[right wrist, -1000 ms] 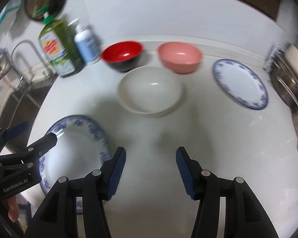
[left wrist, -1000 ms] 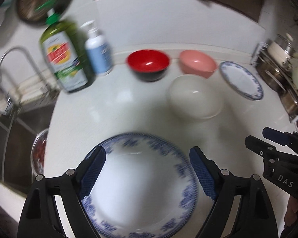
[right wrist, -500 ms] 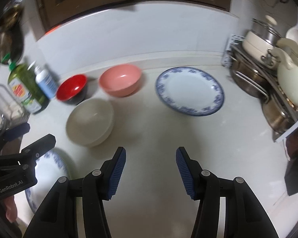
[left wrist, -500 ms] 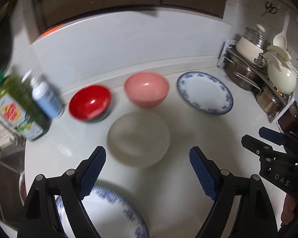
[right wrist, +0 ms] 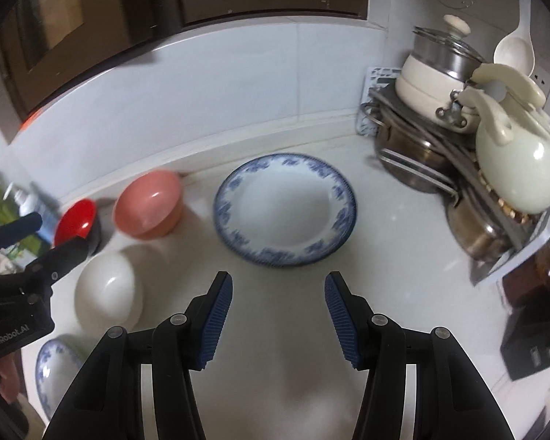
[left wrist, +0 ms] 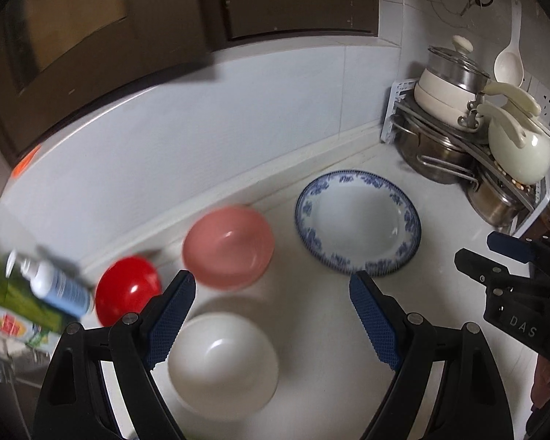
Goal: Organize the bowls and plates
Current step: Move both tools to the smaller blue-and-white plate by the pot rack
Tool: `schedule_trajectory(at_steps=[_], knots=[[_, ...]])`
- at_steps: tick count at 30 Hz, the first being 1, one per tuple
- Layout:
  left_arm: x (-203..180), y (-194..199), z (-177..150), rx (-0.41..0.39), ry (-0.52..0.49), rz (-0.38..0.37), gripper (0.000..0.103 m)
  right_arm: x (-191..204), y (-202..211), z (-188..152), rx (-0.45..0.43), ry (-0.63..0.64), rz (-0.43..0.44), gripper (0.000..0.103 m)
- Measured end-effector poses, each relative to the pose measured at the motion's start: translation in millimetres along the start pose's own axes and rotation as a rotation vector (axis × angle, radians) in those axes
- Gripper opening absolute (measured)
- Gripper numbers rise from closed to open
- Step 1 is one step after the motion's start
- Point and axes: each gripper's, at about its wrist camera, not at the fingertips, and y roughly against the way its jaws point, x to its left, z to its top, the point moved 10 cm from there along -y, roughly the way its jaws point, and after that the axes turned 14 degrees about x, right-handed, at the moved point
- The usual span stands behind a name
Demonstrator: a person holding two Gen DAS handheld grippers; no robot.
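step: approach, nothing held | left gripper [left wrist: 271, 315] fingers wide open, right gripper [right wrist: 278, 315] fingers part open, both empty | next: right fingers onto near rim of blue-patterned white ceramic plate [right wrist: 285, 209] by worktop's back edge

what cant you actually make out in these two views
- Second blue-rimmed plate: right wrist view, cut off by the left gripper body and the frame edge; out of the left wrist view.
- Red bowl: left wrist view, blurred, partly behind a finger.
- Bottle labels: left wrist view, smeared, unreadable.
- Pots on the rack: contents hidden by lids and stacking.
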Motion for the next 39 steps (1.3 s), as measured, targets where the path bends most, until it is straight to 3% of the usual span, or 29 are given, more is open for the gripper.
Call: schedule_trajectory(at_steps=[12,24,31,39], knots=[[-21.4,-74.3,60.4,0.1,-0.033,-0.023,0.086,-48.4,-45.8,62.8,0.064,-0.068,-0.028,0.054],[-38.1,-164.9,84.9,0.25,-0.069,-0.001,0.084,-84.5,-120.5,96.9,0.184,-0.147,-0.029,0.054],[-42.4,-205.9,87.6,0.344,-0.083,0.014,0.075,-100.6,-165.2,102.7,0.27,-0.191,-0.035,0.054],[-39.3,-232.8,79.5,0.436,-0.044,-0.007,0.058,-107.5,-194.9,105.6,0.34,-0.213,-0.044,0.054]])
